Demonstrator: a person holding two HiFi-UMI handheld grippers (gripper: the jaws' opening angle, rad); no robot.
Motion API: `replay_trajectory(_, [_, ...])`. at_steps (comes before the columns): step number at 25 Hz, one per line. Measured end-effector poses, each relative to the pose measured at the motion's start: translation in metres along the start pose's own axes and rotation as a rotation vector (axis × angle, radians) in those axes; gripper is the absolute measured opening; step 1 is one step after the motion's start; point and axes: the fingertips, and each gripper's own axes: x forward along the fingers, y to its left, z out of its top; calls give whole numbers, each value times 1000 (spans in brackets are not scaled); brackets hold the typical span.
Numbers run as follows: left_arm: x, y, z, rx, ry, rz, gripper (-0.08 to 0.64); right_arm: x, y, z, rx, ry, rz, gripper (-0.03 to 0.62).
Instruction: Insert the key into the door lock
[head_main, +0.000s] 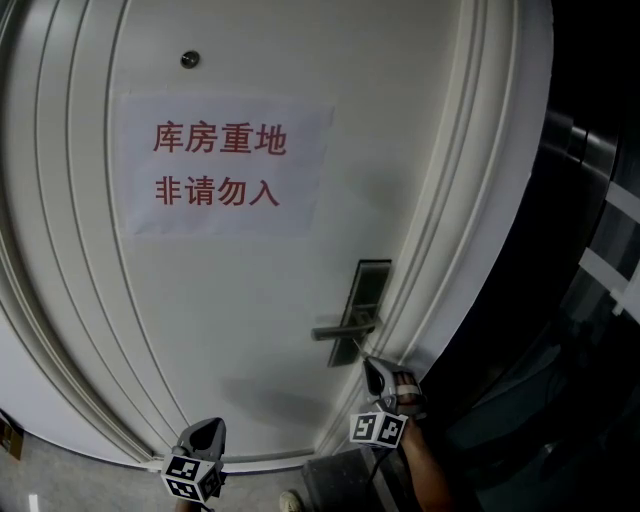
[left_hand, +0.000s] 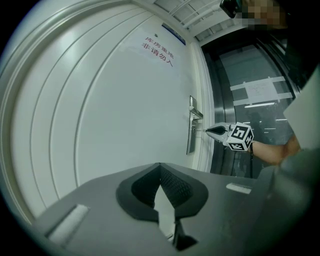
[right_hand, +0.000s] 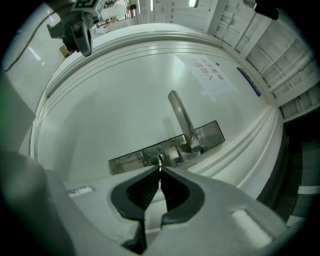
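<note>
Key held at the lock of a white door

The white door (head_main: 250, 320) stands straight ahead of both grippers, with a paper notice (head_main: 222, 165) high above them. Just ahead of the right gripper (right_hand: 160, 171) is the metal lock plate (right_hand: 212, 134), with its lever handle (right_hand: 181, 117) a little beyond the jaw tips. The left gripper (left_hand: 160, 167) hangs well apart and lower, tips together on nothing. The right jaws pinch the small key (right_hand: 159, 163), whose tip meets the lock cylinder (right_hand: 154, 160); its depth is unclear.
</note>
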Motion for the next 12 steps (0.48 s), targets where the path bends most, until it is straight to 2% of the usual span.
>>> replay_trajectory(12, [4, 0, -5, -12, 4, 3, 3, 0, 0, -1, -60, -5, -24, 12])
